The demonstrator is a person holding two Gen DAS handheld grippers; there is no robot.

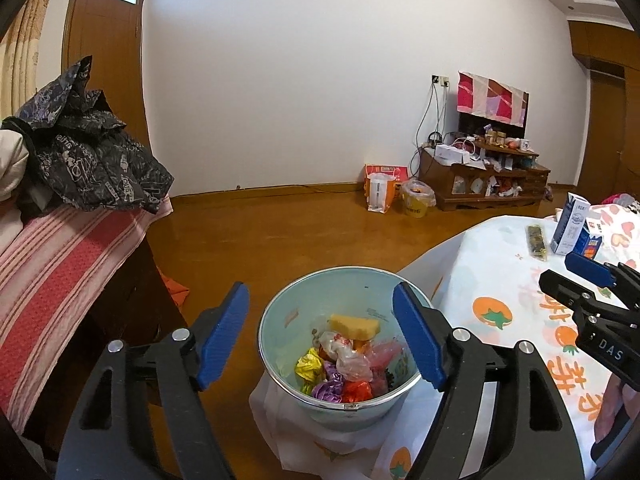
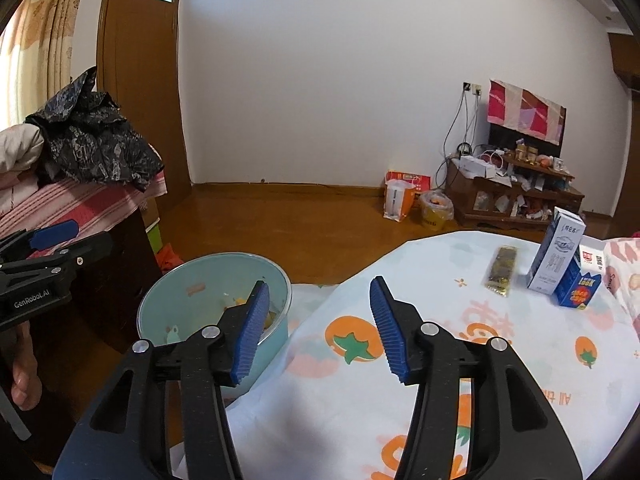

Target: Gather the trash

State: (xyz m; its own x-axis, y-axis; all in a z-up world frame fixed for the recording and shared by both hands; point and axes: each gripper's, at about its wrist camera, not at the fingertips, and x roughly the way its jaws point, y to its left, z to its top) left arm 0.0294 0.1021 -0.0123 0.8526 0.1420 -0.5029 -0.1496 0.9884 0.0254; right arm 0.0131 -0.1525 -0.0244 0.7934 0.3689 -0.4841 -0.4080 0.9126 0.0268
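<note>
Your left gripper hangs over the pale blue bin, pads spread wide with nothing between them; the bin's mouth shows in the gap. Your right gripper has its pads apart as well, empty, over the edge of the table with the bin just past its left pad.

Bin: sits on white cloth at the table's near-left edge, above the wooden floor. Inside it, a yellow wedge-shaped piece on top, with crumpled wrappers below in yellow, purple, red, pink and clear plastic.

Table: covered with a white tablecloth printed with orange fruit. Near its far side lies a flat dark-and-gold snack packet, apart from both grippers. Just right of it a tall white-and-blue milk carton stands upright, with a smaller blue carton beside it, touching or nearly so.

Further out: a striped pink-and-red cloth over furniture at left, a dark printed jacket heaped on top. A low wooden cabinet cluttered with small items stands against the far white wall, bags on the floor beside it.

Part of your hand shows at the left edge of the right wrist view.
</note>
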